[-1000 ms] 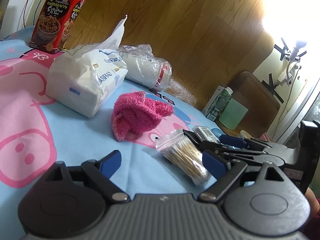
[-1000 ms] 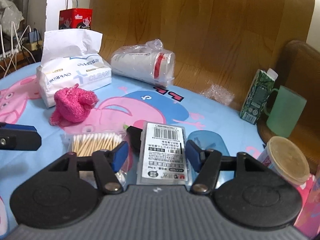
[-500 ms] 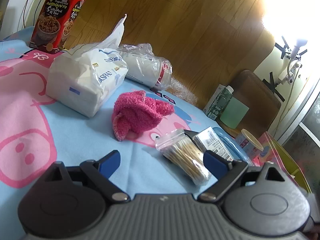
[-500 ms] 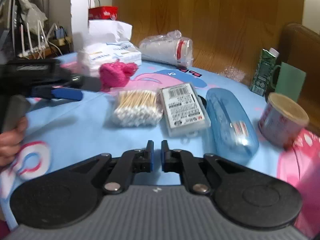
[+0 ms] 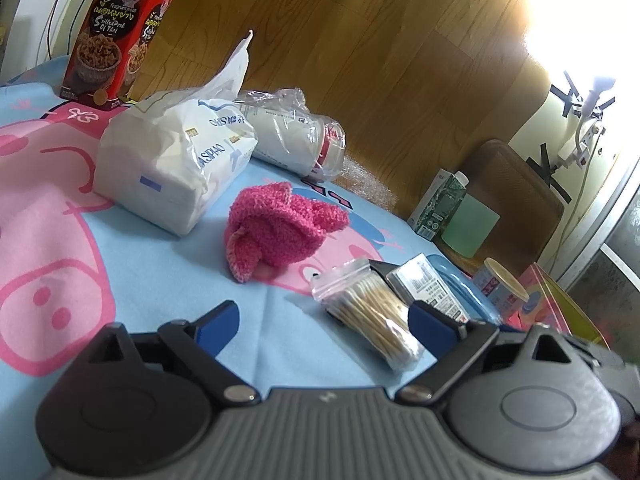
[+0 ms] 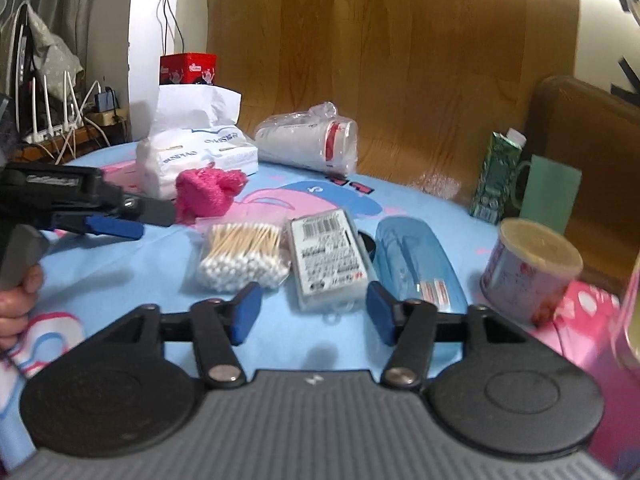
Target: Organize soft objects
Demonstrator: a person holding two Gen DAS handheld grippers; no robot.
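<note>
left gripper [image 5: 324,322] fingers spread wide, nothing between, hovering over blue pig-print cloth [image 5: 132,280] on desk. tissue pack [image 5: 172,168] far left, long axis running back toward wood panel. pink knit piece [image 5: 280,230] just right of it, bunched, lying across, loose flap pointing down-left. cotton swab bag [image 6: 244,254] next, swabs lying crosswise in right view. right gripper [image 6: 312,316] fingers opening, nothing between.

My left wrist camera sitting low over blue cloth [image 5: 152,280], facing pink knit [image 5: 280,228], close. My right wrist camera looking from farther back, facing wood panel [image 6: 400,60]. Both sharing cotton swabs [image 6: 244,256], tissue pack [image 5: 168,164]
</note>
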